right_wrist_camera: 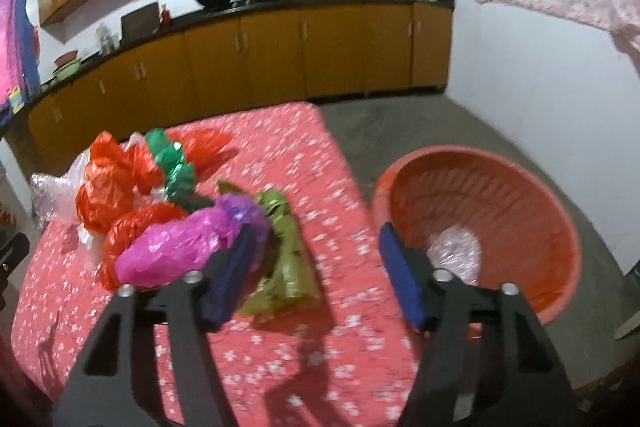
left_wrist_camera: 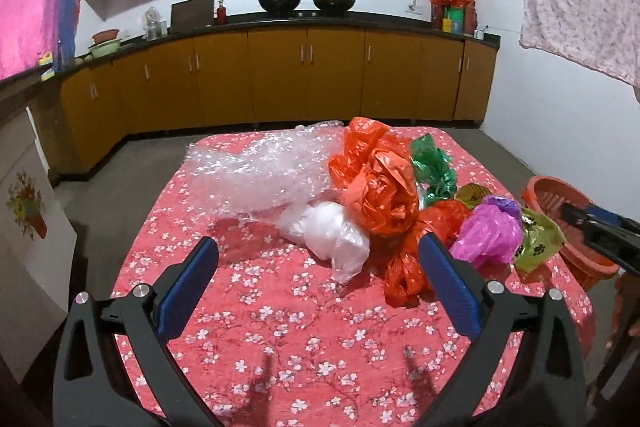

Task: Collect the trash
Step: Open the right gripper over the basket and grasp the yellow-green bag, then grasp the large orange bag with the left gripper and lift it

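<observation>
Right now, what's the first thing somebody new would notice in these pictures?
Probably the heap of crumpled plastic bags, orange, green, pink and clear, piled on the red flowered tablecloth. Next, the big orange basket on the floor beside the table, with one scrap already inside.

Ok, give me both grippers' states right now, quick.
Left gripper: open, nothing between the jaws, above the tablecloth.
Right gripper: open, jaws apart and gripping nothing, the yellow-green bag lying between them.
</observation>
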The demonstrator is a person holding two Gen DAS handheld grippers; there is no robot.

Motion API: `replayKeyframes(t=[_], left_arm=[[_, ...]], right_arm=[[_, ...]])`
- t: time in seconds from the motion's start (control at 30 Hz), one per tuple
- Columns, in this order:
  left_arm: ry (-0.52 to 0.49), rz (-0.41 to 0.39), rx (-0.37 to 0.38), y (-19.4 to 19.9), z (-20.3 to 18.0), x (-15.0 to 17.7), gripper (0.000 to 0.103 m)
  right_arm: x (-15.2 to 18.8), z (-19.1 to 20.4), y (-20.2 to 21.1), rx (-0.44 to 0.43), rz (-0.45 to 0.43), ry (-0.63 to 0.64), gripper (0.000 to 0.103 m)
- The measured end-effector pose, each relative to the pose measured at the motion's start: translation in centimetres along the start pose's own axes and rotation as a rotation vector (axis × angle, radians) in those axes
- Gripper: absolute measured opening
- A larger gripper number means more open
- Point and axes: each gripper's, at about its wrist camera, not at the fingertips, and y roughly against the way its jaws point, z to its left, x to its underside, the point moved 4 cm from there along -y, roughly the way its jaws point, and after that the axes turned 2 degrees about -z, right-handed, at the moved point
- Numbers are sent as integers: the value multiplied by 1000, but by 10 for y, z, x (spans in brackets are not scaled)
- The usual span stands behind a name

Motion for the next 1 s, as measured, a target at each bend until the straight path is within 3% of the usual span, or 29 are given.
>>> replayKeyframes(t=[0.17, 0.23, 0.3, 0.33, 0.37, 0.53, 0.8, 1.0], left_arm=[[-10, 8, 30, -1, 0, 13, 96], [-2, 18, 41, -4, -2, 14, 96], [11, 27, 51, -8, -4, 14, 95], [16, 30, 55, -10, -5, 14, 94], [23, 34, 61, -12, -7, 13, 94], [66, 50, 60, -27, -11, 5, 87], [101, 58, 46, -57, -21, -18, 88], [100, 111, 3, -84, -22, -21, 87]], right_arm=[[9, 9, -25, 0, 78, 31, 38], [12, 9, -33, -6, 104, 24, 35], [14, 9, -39, -5, 117, 28, 25], [15, 9, -42, -6, 124, 33, 10], [16, 9, -43, -5, 130, 36, 6], [16, 2, -39, -11, 105, 7, 4], [9, -11, -31, -9, 79, -15, 4], [10, -15, -31, -15, 79, -28, 4]])
